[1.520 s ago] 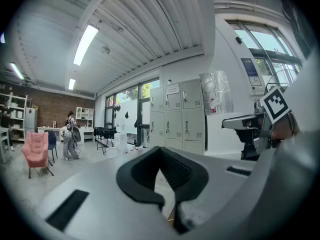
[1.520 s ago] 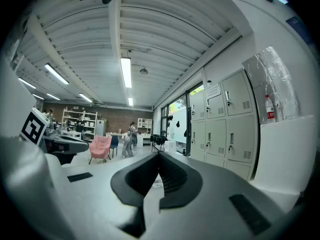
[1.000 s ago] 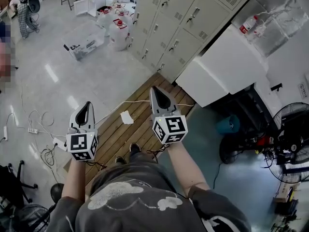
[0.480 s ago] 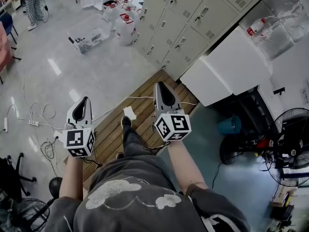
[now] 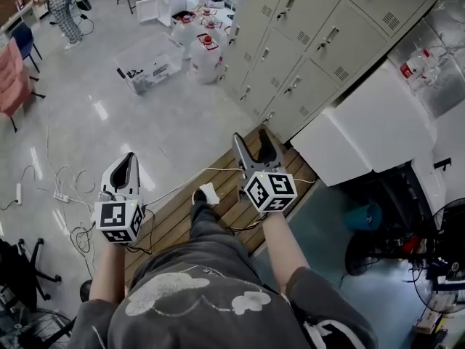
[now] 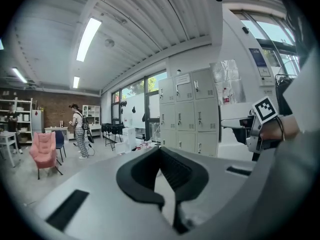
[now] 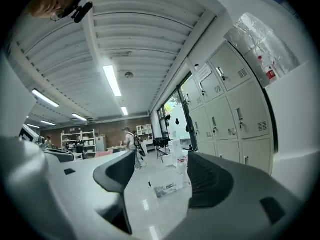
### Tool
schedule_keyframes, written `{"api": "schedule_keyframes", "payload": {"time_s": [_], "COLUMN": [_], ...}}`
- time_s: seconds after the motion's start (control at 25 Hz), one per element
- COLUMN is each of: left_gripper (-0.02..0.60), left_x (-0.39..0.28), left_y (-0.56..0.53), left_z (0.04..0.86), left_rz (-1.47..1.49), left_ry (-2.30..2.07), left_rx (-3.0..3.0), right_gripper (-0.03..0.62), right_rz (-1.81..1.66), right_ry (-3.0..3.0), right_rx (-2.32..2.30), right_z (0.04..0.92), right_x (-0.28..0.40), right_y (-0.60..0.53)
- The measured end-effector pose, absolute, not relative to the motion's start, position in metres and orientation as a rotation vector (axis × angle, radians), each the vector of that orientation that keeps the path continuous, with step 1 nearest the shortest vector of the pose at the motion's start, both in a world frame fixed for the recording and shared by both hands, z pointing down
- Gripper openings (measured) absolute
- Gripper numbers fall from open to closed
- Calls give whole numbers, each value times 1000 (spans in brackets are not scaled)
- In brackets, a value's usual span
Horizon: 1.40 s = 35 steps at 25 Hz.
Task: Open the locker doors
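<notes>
**Head view:** left gripper (image 5: 129, 160) at lower left, jaws together, empty. Right gripper (image 5: 252, 140) over wooden strip (image 5: 171, 213), jaws apart, just been opening, nothing between them. Lockers (image 5: 312, 42) at upper right, doors closed, well apart from both grippers.

**Left gripper view:** jaws meet, nothing clamped. Lockers ahead, right of centre, all doors closed.

**Right gripper view:** jaws wide apart, only floor (image 7: 150, 204) seen between. Lockers along right side, doors closed, handles visible.
</notes>
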State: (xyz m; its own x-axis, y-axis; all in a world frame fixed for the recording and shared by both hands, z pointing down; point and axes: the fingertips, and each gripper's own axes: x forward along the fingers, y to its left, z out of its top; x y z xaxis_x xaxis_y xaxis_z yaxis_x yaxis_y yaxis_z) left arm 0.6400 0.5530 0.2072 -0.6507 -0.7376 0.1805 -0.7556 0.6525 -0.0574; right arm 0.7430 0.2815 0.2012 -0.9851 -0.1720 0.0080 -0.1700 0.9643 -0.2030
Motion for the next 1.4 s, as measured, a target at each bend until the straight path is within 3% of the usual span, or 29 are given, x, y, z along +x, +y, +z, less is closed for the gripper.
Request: {"api": "schedule_keyframes", "payload": {"time_s": [0.52,1.04,1.4], "left_gripper": [9,9,9], "left_x": [423,278,104], "left_y": [334,224,98], "left_z": [259,291,315], "left_rz": [159,134,99], "left_ry": [-2685,-2603,-2468], "left_rx": [1360,1498,1881], "right_gripper": [314,314,314], "right_rz": [-290,-302,-194], "right_ry": [3157,3148,3003], "right_rx": [-326,-504,-779], "right_z": [277,313,314], "right_x": [542,430,284], "right_y": [88,-10,-105]}}
